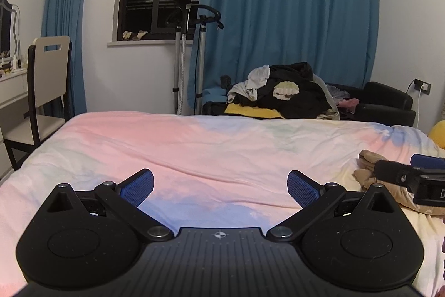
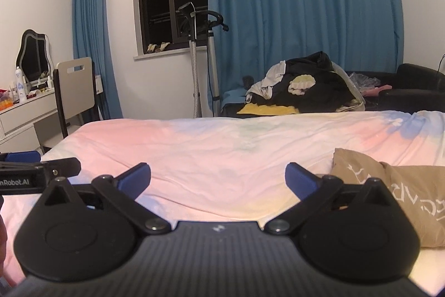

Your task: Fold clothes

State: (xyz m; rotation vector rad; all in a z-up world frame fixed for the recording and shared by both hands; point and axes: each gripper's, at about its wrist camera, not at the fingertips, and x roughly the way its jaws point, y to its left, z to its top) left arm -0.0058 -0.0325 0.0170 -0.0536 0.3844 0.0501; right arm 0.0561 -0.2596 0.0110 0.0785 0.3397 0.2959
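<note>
The left tool (image 1: 220,189) stood spread wide over the bed (image 1: 194,146), nothing between its blue pads (image 1: 139,188). The right tool (image 2: 218,183) was likewise spread and empty. A tan garment (image 2: 389,185) lay crumpled on the bed's pastel cover, just right of the right tool. Beyond the bed, a heap of clothes (image 1: 281,93) sat before blue curtains (image 1: 289,13).

Bedspread (image 1: 194,146): pastel pink, blue, pale yellow blotches. Tan garment (image 2: 389,185), lower right: white lettering. Curtains (image 1: 292,18) teal-blue. Clothes heap (image 1: 283,93), centre right: black, white, yellow. Gripper pads (image 1: 139,187) blue.
</note>
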